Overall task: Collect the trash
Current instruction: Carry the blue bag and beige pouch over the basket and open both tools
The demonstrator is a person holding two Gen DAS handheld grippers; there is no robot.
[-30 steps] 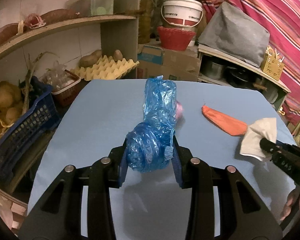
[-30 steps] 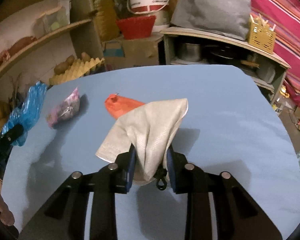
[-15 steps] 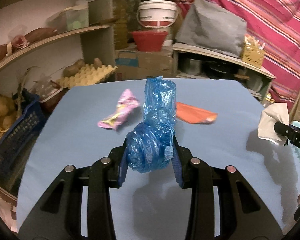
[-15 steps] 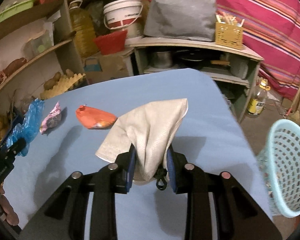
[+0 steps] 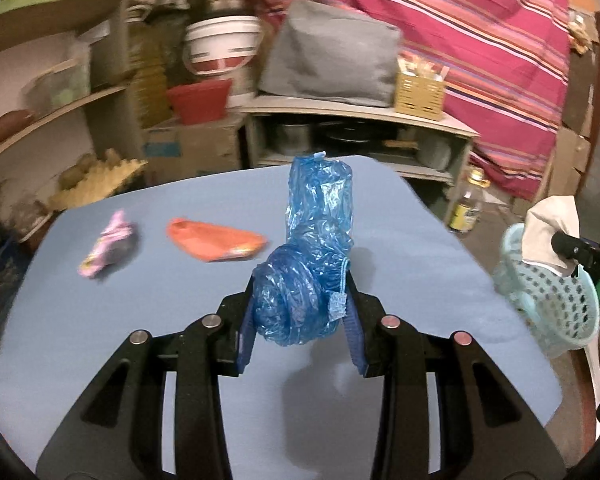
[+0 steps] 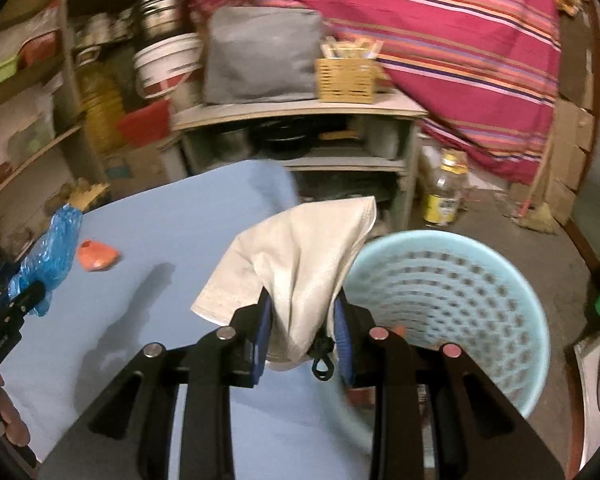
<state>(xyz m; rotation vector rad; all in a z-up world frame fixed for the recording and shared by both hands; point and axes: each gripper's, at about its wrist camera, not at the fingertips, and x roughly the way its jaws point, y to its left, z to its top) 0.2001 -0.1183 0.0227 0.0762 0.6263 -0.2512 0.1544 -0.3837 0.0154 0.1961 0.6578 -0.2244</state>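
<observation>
- Left wrist view: a blue-topped bench fills the lower half, with cluttered shelves blurred behind it.
- At about 10 o'clock on the bench lies a pink wrapper, and just to its right, apart from it, an orange wrapper.
- In the centre, the left claw pinches a crumpled blue plastic bag, whose loose end stands up toward 12 o'clock.
- At 3 o'clock, off the bench edge, a pale blue mesh basket stands on the floor.
- Right wrist view: the blue bag shows at 9 o'clock, the orange wrapper just right of it.
- In the centre, the right claw pinches a whitish woven sack scrap, held above the bench edge, beside the basket's rim.
- The basket sits at about 4 o'clock; a yellow-labelled bottle stands on the floor beyond it.
</observation>
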